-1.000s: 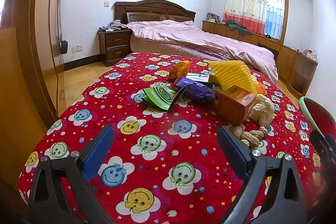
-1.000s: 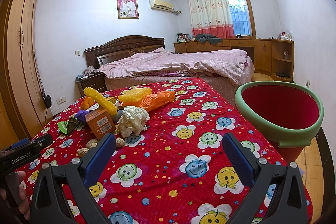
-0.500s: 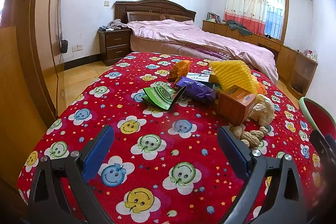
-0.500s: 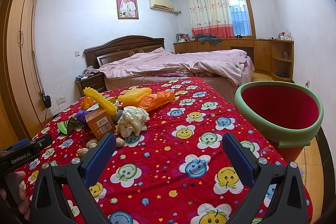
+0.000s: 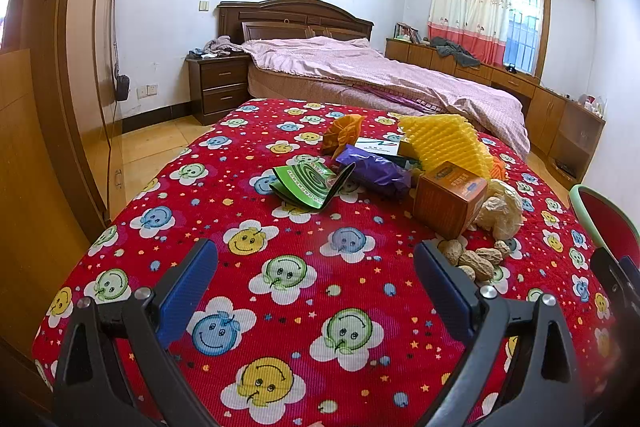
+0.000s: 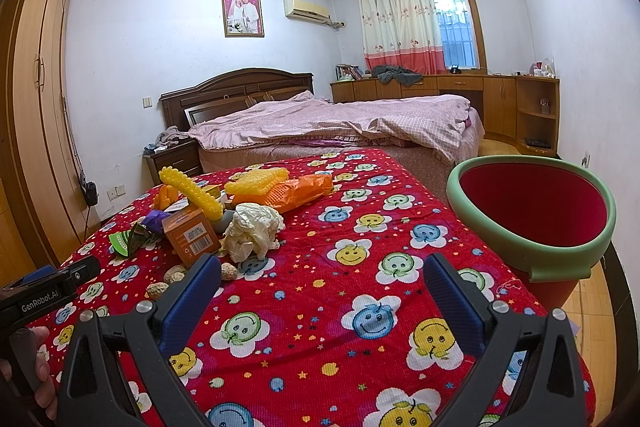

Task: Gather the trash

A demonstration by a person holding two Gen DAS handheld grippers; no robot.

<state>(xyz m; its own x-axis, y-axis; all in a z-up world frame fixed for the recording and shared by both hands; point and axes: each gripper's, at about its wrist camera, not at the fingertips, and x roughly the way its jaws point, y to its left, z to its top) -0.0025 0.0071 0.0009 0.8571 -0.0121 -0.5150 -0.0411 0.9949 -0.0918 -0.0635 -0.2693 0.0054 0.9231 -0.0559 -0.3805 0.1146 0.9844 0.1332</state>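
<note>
Left wrist view: the left gripper (image 5: 316, 281) has its jaws spread wide, gripping nothing. The trash pile lies ahead on the smiley-print cloth (image 5: 280, 279); the peanuts (image 5: 476, 259) sit just beside the right-hand finger.

Right wrist view: the right gripper (image 6: 322, 291) is likewise spread and empty. The crumpled paper (image 6: 254, 229) lies ahead-left; the red bin (image 6: 536, 223) stands ahead-right.

A home bedroom: a double bed (image 6: 332, 123) with a carved dark headboard (image 6: 236, 91) and rumpled pink quilt, a bedside cabinet (image 5: 218, 87), a framed portrait (image 6: 243, 13) on the wall (beside an air conditioner (image 6: 306, 11)), a curtained window (image 6: 404, 27), wooden cupboards (image 6: 480, 99) and a tall wardrobe (image 5: 68, 67).
</note>
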